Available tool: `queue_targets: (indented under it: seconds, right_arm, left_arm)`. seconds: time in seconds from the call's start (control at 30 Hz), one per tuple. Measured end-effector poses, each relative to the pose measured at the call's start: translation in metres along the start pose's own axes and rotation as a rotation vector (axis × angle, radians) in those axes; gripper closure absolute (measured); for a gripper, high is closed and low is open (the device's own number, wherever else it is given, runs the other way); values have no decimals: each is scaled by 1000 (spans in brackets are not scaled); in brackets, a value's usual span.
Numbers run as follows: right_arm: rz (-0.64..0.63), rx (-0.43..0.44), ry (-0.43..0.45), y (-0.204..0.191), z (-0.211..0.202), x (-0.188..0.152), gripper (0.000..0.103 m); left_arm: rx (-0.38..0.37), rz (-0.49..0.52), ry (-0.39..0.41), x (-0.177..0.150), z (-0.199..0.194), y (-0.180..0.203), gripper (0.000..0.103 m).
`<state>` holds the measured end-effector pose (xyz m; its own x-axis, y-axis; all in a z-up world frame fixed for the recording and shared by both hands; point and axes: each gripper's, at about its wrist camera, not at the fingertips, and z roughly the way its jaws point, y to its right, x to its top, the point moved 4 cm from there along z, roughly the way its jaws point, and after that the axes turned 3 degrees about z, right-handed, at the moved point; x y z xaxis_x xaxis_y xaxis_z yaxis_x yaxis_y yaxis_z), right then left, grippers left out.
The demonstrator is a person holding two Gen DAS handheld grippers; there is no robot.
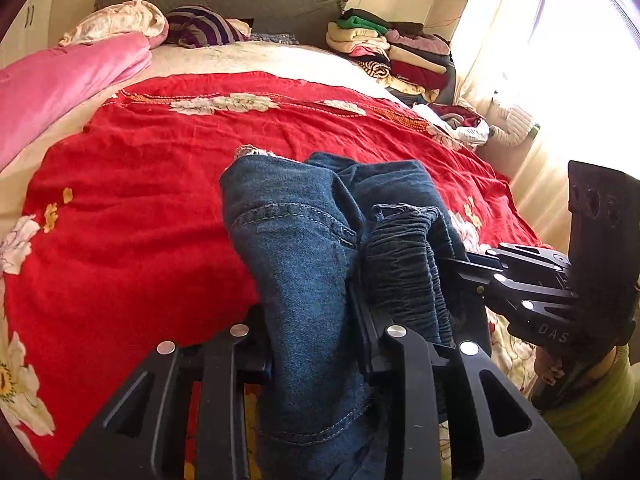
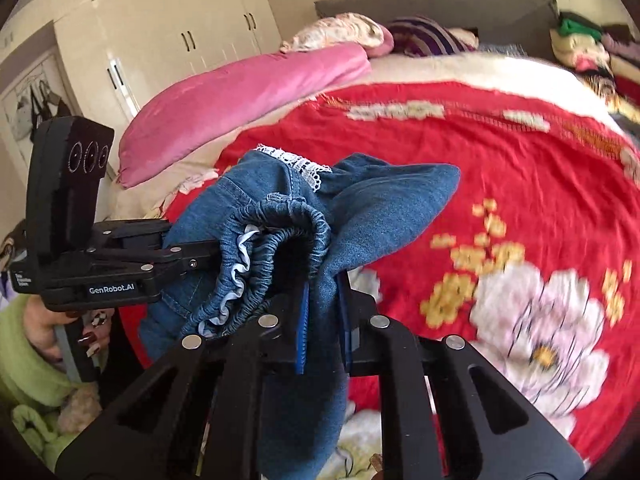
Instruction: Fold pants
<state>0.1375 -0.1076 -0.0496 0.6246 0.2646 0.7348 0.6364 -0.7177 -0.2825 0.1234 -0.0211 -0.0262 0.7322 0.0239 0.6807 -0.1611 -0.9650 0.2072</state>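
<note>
Presently, at the left edge of the left wrist frame, a pink quilt (image 1: 68,80) lies along the bed beside a red floral bedspread (image 1: 140,200). At lower centre the left gripper (image 1: 316,344) has its fingers closed tight on a fold of the blue denim pants (image 1: 296,240), which are bunched and raised above the bedspread. Their dark elastic waistband (image 1: 404,264) is gathered in tight ruffles, and a strip of white lace trim (image 1: 252,151) shows at the top edge. At right, the right gripper (image 1: 468,268) is clamped on the waistband side. A stack of folded clothes (image 1: 392,52) sits upper right. In the right wrist frame, the same denim hangs pinched between that gripper's blue pads (image 2: 303,328) at lower centre.
</note>
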Motion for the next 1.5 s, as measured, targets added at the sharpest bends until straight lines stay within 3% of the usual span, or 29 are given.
queue_targets:
  seconds: [0.3, 0.73, 0.97, 1.13, 1.3, 1.5]
  right_arm:
    - [-67, -23, 17, -3, 21, 43, 96]
    - [-40, -49, 14, 20, 57, 80, 96]
    - [-1, -76, -38, 34, 77, 71, 95]
    - [44, -181, -113, 55, 93, 54, 85]
    - [59, -226, -149, 65, 100, 45, 73]
    - [82, -234, -157, 69, 103, 43, 68]
  left_arm:
    - [48, -14, 19, 37, 9, -21, 77]
    - [70, -20, 36, 73, 39, -44, 77]
    - [83, -44, 6, 66, 59, -54, 76]
    - [118, -75, -38, 55, 72, -68, 64]
    - [125, -92, -52, 45, 77, -76, 55]
    - [130, -94, -56, 43, 80, -78, 53]
